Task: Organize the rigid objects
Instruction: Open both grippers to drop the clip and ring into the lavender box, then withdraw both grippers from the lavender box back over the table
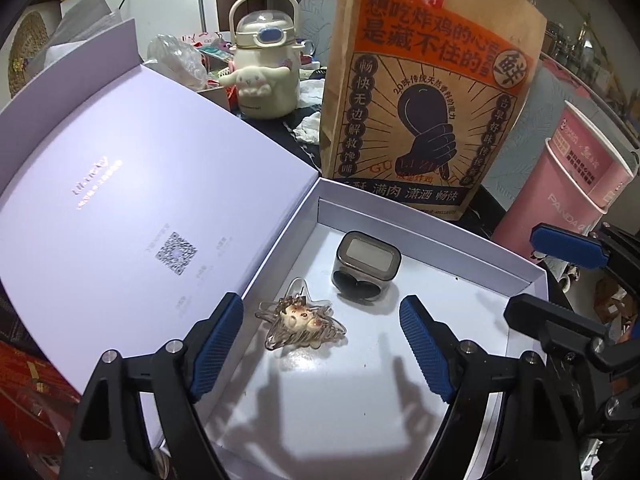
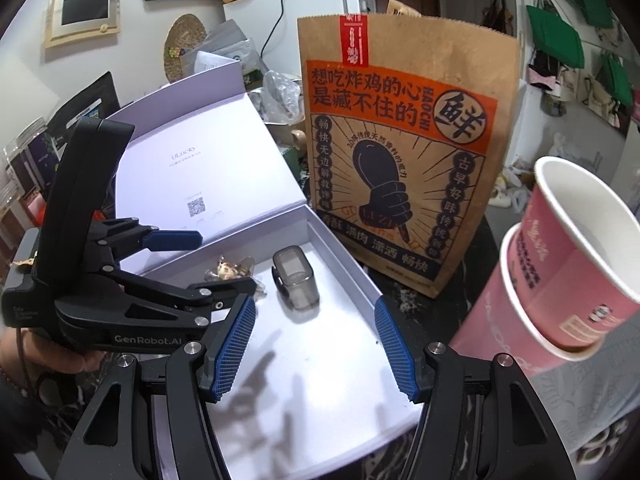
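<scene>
White box [image 1: 516,276] walls frame bare floor beneath both open, empty hand-held grippers [image 1: 322,344] [image 2: 316,344].

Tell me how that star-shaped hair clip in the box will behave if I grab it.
The hair clip looks like glossy hard plastic, so probably stiff and slippery. Its thin points may snag or crack. It lies flat in the box, unlikely to roll.

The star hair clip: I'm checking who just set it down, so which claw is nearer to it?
Left. The open left claw hangs right over the star hair clip in the box; the right claw stands open farther off.
</scene>
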A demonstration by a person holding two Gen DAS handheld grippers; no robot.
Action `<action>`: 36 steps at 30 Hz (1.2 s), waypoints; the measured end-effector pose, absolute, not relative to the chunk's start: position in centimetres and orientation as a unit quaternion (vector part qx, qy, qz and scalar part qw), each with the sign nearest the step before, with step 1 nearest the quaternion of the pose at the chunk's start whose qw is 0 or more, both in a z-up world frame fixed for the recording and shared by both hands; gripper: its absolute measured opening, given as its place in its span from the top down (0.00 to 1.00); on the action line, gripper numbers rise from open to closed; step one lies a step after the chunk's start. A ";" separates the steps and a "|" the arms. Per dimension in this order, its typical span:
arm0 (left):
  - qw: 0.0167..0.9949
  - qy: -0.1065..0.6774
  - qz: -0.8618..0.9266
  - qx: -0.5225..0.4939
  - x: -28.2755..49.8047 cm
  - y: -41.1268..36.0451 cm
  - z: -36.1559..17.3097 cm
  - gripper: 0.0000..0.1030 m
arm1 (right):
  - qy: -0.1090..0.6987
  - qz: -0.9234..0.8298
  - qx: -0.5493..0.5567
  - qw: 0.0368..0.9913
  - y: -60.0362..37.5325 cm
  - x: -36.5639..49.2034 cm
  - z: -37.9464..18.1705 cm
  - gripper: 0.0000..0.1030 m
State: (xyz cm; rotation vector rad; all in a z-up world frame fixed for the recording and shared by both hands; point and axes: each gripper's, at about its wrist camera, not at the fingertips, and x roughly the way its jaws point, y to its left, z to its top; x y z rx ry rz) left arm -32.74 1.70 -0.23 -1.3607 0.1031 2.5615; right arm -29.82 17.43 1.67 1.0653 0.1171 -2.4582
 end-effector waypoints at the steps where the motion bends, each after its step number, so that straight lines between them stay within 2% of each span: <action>1: 0.118 0.035 0.877 -0.464 -32.5 1.6 0.0 0.22 | 0.044 -0.894 0.385 0.227 17.5 -29.6 1.8 0.39; 25: 0.092 0.052 0.915 -0.390 -26.7 1.3 7.1 0.21 | 0.053 -0.921 0.325 0.208 18.7 -22.7 8.2 0.39; 29: 0.089 0.052 0.920 -0.378 -25.4 1.2 8.1 0.13 | 0.055 -0.925 0.315 0.204 18.6 -21.5 9.1 0.39; 36: 0.088 0.055 0.926 -0.362 -22.7 1.1 9.5 0.12 | 0.060 -0.931 0.299 0.199 18.6 -18.9 10.3 0.38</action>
